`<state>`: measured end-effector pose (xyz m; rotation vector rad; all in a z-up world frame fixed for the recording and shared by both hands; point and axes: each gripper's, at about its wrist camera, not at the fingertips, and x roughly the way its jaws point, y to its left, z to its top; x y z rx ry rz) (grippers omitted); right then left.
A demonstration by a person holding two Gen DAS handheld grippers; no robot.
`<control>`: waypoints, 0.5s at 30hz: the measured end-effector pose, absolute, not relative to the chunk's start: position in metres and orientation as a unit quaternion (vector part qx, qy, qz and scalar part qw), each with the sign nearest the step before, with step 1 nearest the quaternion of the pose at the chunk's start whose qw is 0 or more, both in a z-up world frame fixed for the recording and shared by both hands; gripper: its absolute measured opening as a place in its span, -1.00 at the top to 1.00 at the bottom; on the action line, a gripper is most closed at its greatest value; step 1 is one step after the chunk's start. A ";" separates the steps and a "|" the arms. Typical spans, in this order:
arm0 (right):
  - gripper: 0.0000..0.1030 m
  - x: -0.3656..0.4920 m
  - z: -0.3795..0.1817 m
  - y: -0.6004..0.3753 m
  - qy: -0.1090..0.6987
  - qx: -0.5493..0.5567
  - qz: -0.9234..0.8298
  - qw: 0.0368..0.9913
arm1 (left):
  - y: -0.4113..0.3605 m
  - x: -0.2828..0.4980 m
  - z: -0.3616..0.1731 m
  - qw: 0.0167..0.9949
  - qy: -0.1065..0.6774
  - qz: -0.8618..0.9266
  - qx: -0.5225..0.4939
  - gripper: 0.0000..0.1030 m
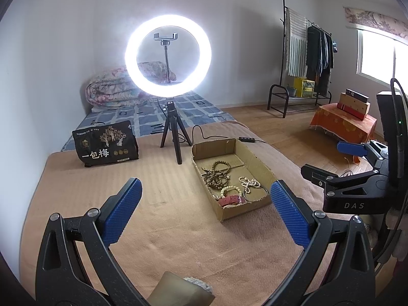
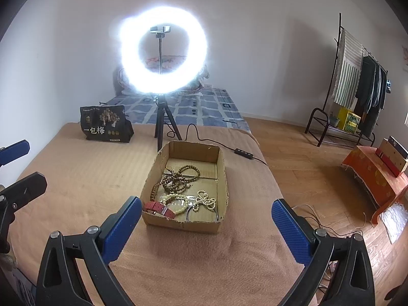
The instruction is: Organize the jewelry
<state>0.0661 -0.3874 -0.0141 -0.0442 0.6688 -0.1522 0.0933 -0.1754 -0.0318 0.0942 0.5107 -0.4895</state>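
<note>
Both tongs spread wide, holding nothing: left gripper (image 1: 206, 211) hovers left of the box (image 2: 163, 220), right gripper (image 2: 206, 225) just before it. Inside the box lie brown beads (image 2: 178, 177), pale beads (image 2: 204, 201), and a red strap (image 2: 159, 207).

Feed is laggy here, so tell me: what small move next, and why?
Probably ease the open right gripper forward and down toward the shallow brown cardboard box. The jewelry lies tangled inside it, the red strap nearest, and both grippers are empty.
</note>
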 end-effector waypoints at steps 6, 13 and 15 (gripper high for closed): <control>-0.99 0.067 -0.014 -0.387 0.327 -0.022 -0.074 0.942 | -0.174 0.094 -0.029 0.938 0.248 -0.238 0.046 -0.99; -0.99 0.067 -0.015 -0.388 0.329 -0.021 -0.074 0.941 | -0.170 0.094 -0.026 0.941 0.242 -0.233 0.045 -0.99; -0.99 0.067 -0.016 -0.388 0.330 -0.021 -0.074 0.941 | -0.170 0.094 -0.026 0.941 0.241 -0.232 0.047 -0.99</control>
